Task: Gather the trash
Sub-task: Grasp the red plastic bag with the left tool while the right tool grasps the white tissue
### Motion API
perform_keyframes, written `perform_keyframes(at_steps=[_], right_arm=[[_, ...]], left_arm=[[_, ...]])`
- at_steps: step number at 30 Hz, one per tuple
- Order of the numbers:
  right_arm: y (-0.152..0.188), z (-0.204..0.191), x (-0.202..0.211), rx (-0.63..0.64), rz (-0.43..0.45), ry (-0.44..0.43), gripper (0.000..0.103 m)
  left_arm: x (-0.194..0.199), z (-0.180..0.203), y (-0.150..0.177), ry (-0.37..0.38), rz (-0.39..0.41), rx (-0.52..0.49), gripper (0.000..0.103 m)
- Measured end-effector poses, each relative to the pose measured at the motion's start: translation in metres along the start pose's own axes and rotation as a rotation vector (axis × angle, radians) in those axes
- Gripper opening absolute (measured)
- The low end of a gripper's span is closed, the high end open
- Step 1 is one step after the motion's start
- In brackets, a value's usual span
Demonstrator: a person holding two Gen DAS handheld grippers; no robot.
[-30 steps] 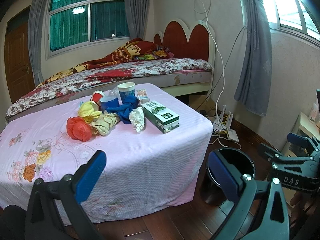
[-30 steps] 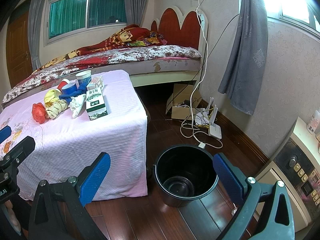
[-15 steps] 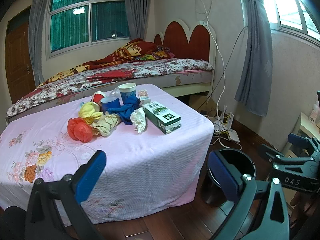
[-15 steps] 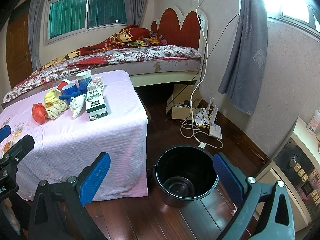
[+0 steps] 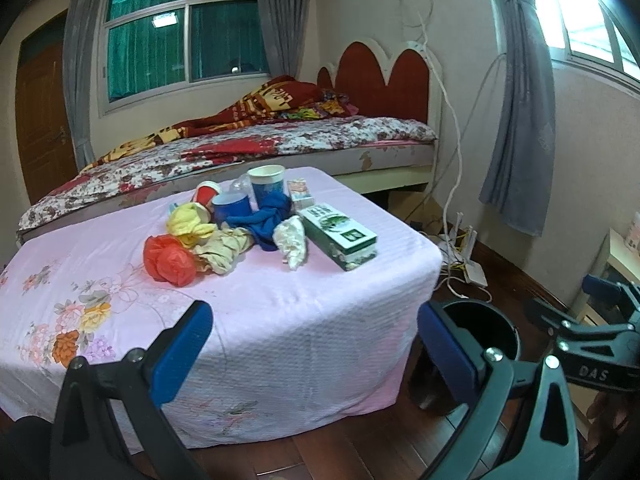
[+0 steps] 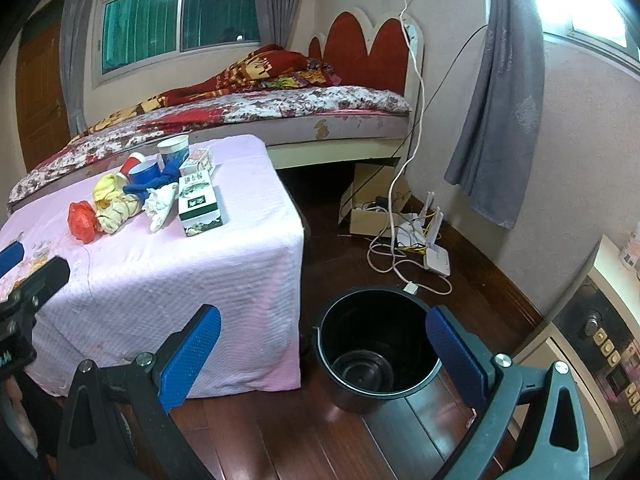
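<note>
Both tongs, left and right, gaped wide, empty, barely shifted from a second before. Trash pile sat untouched mid-table; black bucket beside the table, seemingly empty. Collecting not begun.

Daylight blows out the upper-right window as fisheye distortion bends room edges into dark corners; focus stays fairly sharp.

Left claw spread, right claw likewise
</note>
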State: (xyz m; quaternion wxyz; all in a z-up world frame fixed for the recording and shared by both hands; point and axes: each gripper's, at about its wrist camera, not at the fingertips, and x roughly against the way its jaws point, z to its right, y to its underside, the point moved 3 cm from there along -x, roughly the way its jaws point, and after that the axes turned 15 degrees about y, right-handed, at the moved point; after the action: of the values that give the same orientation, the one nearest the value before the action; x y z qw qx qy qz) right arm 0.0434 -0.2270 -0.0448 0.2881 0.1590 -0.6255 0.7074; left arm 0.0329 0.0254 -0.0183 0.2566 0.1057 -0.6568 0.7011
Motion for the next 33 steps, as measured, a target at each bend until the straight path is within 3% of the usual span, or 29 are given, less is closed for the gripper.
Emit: perform_keyframes(at_steps=[14, 21, 24, 27, 33], right_arm=[[-0.047, -0.062, -0.013, 0.085, -0.004, -0.186, 0.103], [-0.078, -0.113, -0.039, 0.187, 0.018, -0.219, 0.102], [-0.090, -0.137, -0.048, 0.202, 0.031, -0.248, 0.093], [-0.097, -0.162, -0.057, 0.225, 0.029, -0.288, 0.076], [-0.098, -0.224, -0.082, 0.289, -0.018, -0.363, 0.064]], left_arm=[[-0.018, -0.081, -0.017, -0.116, 0.002, 0.071, 0.102], [-0.033, -0.129, -0.016, -0.146, -0.012, 0.126, 0.102], [-0.036, -0.146, -0.015, -0.152, -0.008, 0.149, 0.102], [-0.045, -0.164, -0.015, -0.146, -0.020, 0.178, 0.101], [-0.069, -0.186, -0.019, -0.144, -0.040, 0.205, 0.092]])
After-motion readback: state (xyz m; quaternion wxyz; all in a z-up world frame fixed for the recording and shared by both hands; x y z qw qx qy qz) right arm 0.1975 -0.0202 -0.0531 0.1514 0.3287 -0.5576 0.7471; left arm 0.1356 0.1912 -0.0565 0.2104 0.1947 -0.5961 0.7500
